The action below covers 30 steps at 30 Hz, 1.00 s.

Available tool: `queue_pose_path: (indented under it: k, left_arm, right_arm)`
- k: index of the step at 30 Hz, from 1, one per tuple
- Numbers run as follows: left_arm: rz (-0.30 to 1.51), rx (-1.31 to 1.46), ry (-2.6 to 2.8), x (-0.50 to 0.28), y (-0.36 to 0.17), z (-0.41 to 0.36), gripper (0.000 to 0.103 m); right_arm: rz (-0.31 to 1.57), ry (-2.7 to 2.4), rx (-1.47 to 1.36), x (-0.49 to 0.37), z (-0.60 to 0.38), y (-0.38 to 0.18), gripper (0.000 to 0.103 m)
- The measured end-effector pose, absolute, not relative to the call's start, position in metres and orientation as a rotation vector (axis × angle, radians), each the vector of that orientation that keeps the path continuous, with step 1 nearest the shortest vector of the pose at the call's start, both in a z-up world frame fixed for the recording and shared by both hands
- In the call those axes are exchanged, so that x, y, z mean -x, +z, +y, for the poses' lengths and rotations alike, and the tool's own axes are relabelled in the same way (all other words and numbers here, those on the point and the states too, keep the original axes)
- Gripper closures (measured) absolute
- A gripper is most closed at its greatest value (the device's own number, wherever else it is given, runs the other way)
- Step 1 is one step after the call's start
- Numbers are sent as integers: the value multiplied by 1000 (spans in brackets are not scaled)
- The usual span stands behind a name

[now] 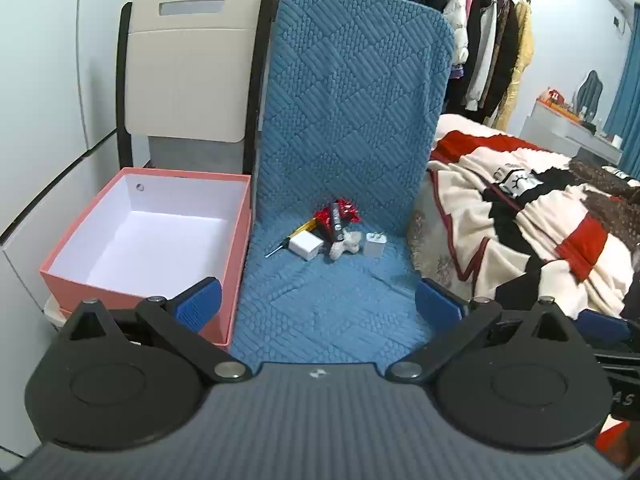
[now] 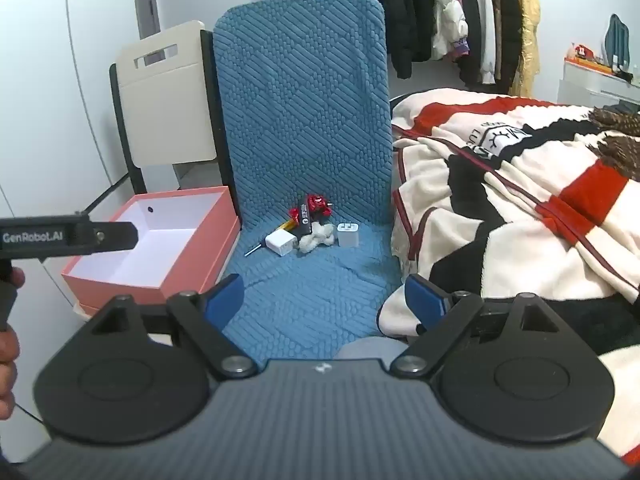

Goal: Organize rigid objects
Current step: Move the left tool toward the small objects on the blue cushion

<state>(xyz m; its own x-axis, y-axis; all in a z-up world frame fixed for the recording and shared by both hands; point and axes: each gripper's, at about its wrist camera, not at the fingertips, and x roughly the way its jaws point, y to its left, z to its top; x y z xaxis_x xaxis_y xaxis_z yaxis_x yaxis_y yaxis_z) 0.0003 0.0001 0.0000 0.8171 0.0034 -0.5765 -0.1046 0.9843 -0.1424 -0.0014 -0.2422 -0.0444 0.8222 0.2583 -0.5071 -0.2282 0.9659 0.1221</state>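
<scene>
A small heap lies at the back of a blue quilted chair seat (image 1: 332, 308) (image 2: 304, 300). It holds a white charger block (image 1: 306, 245) (image 2: 280, 243), a white plug adapter (image 1: 375, 243) (image 2: 347, 235), a black stick (image 1: 335, 222) (image 2: 306, 220) over red wrappers (image 1: 345, 211) (image 2: 317, 205), a yellow-handled screwdriver (image 1: 290, 238) (image 2: 272, 236) and a white fuzzy toy (image 1: 345, 243) (image 2: 317, 239). An empty pink box (image 1: 148, 236) (image 2: 160, 240) with a white inside stands left of the seat. My left gripper (image 1: 318, 304) and right gripper (image 2: 324, 300) both hang open, well short of the heap, holding nothing.
A folded beige chair (image 1: 188, 72) (image 2: 168, 100) leans on the wall behind the box. A bed with a red, cream and black blanket (image 1: 528, 220) (image 2: 520, 184) borders the seat on the right. A clothes rack (image 1: 480, 20) stands behind. The left tool's body (image 2: 68, 236) and a hand (image 2: 8, 360) show in the right wrist view.
</scene>
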Motion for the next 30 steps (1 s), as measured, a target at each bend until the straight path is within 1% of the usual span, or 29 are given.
queue_pose_path:
  k: [8,20,30]
  left_arm:
    - [628,175,62,4,-1,1,0]
    - [650,154,92,-21,-18,-18,0]
    - [698,171,127,-61,-32,-36,0]
  right_arm:
    - [531,270,-68,6,-242,-49,14]
    - [552,301,-77,-15,-253,-61,14]
    - [576,334,-84,-46,-271,-73,14]
